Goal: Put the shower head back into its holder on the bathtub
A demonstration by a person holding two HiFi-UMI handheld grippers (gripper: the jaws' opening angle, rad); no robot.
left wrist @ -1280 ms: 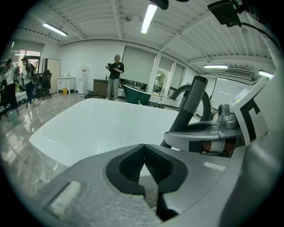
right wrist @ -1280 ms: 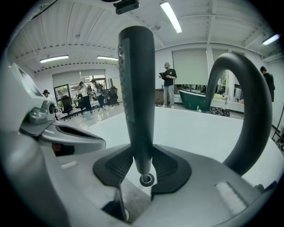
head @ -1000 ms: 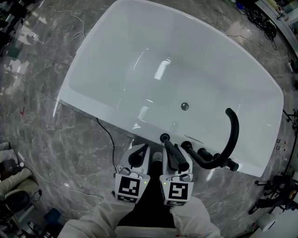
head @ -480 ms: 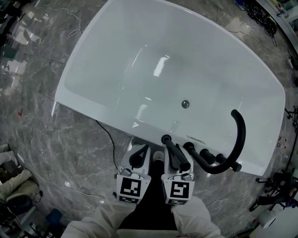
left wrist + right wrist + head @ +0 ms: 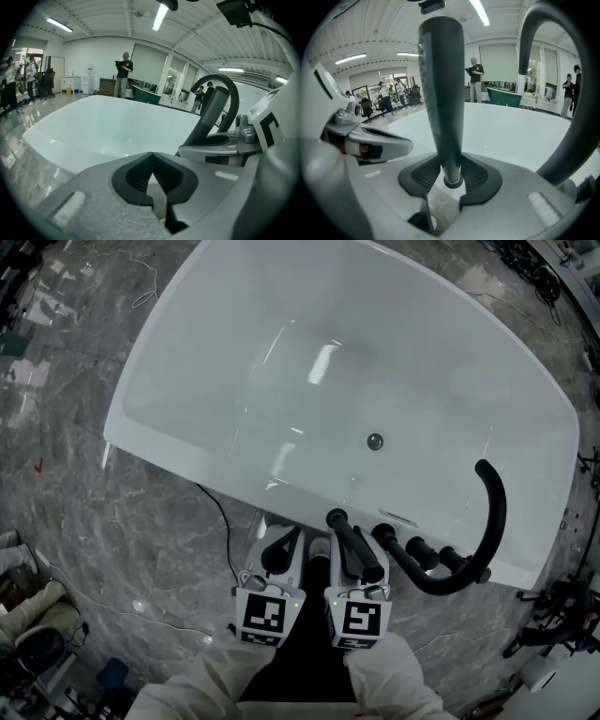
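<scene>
My right gripper [image 5: 451, 180] jaws clamped on black shower head [image 5: 442, 93] handle, near white bathtub [image 5: 525, 371] rim, my left gripper [image 5: 151, 177] jaws pressed together, nothing between

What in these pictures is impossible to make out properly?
The holder: head view, I cannot tell it apart among the black fittings.
The shower head's lower end and any hose: right gripper view, hidden below the right gripper.
What the standing person holds: left gripper view, too small.
</scene>
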